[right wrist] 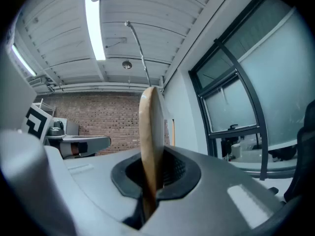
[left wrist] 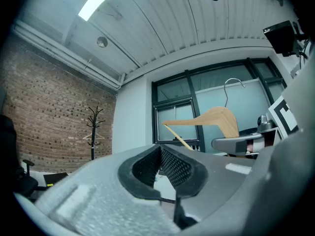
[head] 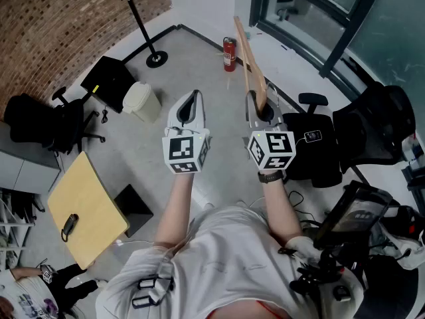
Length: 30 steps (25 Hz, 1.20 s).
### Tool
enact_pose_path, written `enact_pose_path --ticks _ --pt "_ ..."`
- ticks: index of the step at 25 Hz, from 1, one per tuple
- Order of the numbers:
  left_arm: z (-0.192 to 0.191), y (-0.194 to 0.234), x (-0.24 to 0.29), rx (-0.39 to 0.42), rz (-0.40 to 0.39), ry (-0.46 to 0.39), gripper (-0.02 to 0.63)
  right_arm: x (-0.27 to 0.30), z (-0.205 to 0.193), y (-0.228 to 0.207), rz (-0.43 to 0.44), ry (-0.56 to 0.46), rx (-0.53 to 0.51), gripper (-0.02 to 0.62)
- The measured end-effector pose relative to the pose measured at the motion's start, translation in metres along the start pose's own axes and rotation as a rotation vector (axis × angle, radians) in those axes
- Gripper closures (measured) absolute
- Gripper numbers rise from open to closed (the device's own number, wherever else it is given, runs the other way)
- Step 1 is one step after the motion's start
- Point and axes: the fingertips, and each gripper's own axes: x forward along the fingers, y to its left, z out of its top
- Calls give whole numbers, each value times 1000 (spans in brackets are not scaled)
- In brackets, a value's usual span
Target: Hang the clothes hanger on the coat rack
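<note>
A wooden clothes hanger (head: 250, 62) with a metal hook stands edge-up in my right gripper (head: 260, 105), which is shut on its lower end. In the right gripper view the hanger (right wrist: 150, 136) rises from between the pads, and its wire hook (right wrist: 140, 48) reaches toward the ceiling. My left gripper (head: 190, 106) is held level beside the right one, shut with nothing in it. In the left gripper view the hanger (left wrist: 211, 119) shows side-on at the right. The black coat rack (head: 136, 18) stands far off by the brick wall. That rack (left wrist: 93, 132) carries another hanger.
On the floor are a red fire extinguisher (head: 229, 54), a white bin (head: 143, 102) and a black box (head: 109, 82). A wooden table (head: 86, 198) is at lower left. Office chairs stand left (head: 40, 121) and right (head: 319, 145). Dark-framed windows (head: 319, 12) line the right wall.
</note>
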Motion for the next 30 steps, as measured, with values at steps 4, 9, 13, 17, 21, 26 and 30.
enact_pose_path --ticks 4,9,13,17,21,26,30 --pt "4 13 0 -4 -3 -20 606 15 4 21 27 -13 -19 592" --pt "-1 31 -8 -30 -59 -2 604 25 7 41 8 -9 -41 592" --pt "-5 48 -18 -43 -61 -4 604 26 9 52 -22 -9 -51 592" --pt "-15 55 -25 -58 -64 -13 604 15 4 58 -49 -13 -49 592" --pt "-25 78 -15 -96 16 -41 604 32 -10 57 -37 9 -42 591" --pt "-27 98 29 -96 55 -30 604 91 -20 28 8 7 -1 591" --pt "-34 125 86 -134 127 12 604 162 -26 -3 79 15 34 591"
